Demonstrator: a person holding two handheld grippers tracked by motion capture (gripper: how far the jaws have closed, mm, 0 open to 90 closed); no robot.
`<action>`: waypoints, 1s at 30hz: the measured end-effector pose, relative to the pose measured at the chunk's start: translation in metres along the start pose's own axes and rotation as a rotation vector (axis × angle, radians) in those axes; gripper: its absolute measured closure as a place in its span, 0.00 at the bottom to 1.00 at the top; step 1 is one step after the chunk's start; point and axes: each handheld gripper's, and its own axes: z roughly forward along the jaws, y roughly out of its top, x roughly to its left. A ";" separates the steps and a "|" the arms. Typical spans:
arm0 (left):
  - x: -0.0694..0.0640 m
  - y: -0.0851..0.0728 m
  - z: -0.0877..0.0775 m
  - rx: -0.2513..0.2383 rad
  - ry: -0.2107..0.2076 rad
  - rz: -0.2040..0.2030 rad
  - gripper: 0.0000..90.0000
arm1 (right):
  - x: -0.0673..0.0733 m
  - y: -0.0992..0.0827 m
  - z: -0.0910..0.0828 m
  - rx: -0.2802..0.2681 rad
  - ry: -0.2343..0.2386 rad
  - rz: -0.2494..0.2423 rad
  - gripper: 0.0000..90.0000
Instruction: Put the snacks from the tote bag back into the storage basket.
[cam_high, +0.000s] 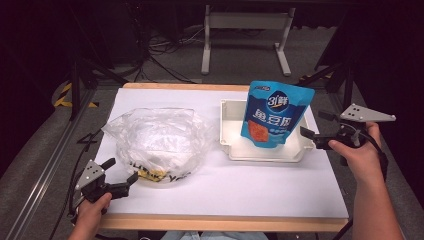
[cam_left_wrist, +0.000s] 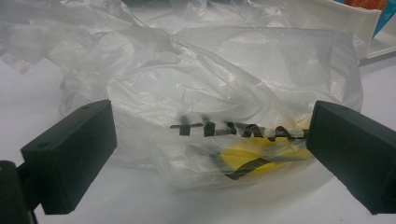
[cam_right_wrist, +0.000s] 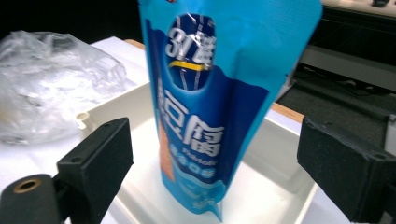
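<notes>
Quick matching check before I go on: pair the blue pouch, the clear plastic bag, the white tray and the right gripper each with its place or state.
Things:
1. blue pouch
2. clear plastic bag
3. white tray
4. right gripper

Places or states:
A. crumpled on the table, just ahead of the left gripper
B. jaws open, at the tray's right end
C. standing upright in the tray
D. on the white table top, right of the bag

Pairs: 1-C, 2-A, 3-D, 4-B
</notes>
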 end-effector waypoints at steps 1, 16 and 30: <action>0.000 0.000 0.000 0.000 0.000 0.000 0.03 | 0.000 0.000 0.000 0.000 0.000 0.000 0.13; -0.001 0.001 0.000 -0.006 -0.001 0.002 0.03 | 0.050 -0.009 -0.005 -0.021 0.110 -0.028 0.10; -0.001 0.001 -0.001 -0.011 -0.004 0.006 0.03 | 0.086 -0.027 0.011 -0.037 0.165 -0.035 0.09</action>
